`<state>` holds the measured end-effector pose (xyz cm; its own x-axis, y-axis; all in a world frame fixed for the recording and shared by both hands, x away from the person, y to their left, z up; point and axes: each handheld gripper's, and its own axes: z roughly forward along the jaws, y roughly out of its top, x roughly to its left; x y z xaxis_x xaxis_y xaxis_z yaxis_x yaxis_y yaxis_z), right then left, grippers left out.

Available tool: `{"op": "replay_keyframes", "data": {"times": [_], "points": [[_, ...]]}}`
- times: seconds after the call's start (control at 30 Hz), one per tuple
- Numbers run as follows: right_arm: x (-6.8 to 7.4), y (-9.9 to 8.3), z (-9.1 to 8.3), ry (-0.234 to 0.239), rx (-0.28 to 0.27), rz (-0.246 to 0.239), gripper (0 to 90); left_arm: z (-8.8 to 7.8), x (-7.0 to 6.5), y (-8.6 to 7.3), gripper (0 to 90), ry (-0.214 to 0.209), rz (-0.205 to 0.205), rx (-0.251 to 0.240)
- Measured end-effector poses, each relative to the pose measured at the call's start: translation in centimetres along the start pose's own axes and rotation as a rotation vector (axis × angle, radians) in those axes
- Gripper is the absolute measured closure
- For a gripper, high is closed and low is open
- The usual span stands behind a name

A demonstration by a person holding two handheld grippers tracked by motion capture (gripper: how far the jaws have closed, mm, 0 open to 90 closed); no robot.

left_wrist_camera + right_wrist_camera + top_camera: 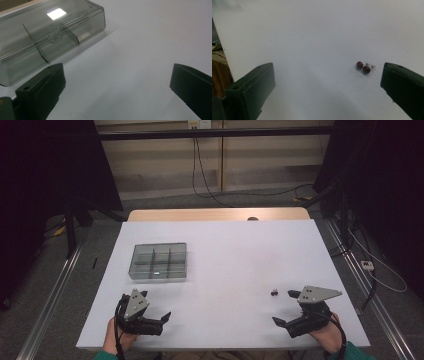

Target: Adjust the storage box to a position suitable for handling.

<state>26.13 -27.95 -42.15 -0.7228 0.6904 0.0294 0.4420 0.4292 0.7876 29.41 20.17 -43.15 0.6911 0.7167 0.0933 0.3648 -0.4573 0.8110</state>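
Note:
Two small dark red round studs point(274, 293) with thin metal pins lie on the white table top point(235, 255), just left of my right gripper point(283, 307). In the right gripper view the studs point(363, 67) sit ahead, close to the right jaw, and the right gripper point(328, 86) stands open and holds nothing. A clear grey box point(159, 261) with several compartments rests at the left middle of the table. My left gripper point(156, 305) is near the front edge, just in front of the box, open and holding nothing. The left gripper view shows the box point(50, 37) beyond the left jaw of the left gripper point(116, 86).
A wooden table edge point(215, 214) shows beyond the white sheet. Metal rails point(55, 290) run along the floor on both sides. Cables point(210, 190) lie on the floor behind the table, and dark curtains point(45, 180) hang at left and right.

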Motion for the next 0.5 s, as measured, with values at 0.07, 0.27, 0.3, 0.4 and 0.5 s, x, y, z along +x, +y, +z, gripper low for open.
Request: {"op": "replay_keyframes", "data": {"times": [0.07, 0.27, 0.3, 0.4, 0.5], "points": [[0.01, -0.02, -0.03, -0.001, 0.001, 0.002, 0.0, 0.07, 0.0, 0.04, 0.0, 0.001, 0.004, 0.002], [-0.08, -0.04, 0.01, 0.0, 0.0, 0.003, 0.0, 0.25, 0.28, 0.16, 0.0, 0.011, -0.001, 0.013], [-0.07, -0.05, 0.0, 0.0, 0.0, 0.005, 0.0, 0.28, 0.35, 0.17, 0.0, 0.014, -0.005, 0.014], [-0.02, -0.04, -0.02, -0.001, 0.001, 0.004, 0.0, 0.29, 0.62, 0.25, 0.0, 0.022, -0.009, 0.024], [-0.03, -0.04, 0.01, 0.0, 0.002, 0.002, 0.0, 0.26, 0.99, 0.38, 0.0, 0.033, -0.021, 0.025]]}}
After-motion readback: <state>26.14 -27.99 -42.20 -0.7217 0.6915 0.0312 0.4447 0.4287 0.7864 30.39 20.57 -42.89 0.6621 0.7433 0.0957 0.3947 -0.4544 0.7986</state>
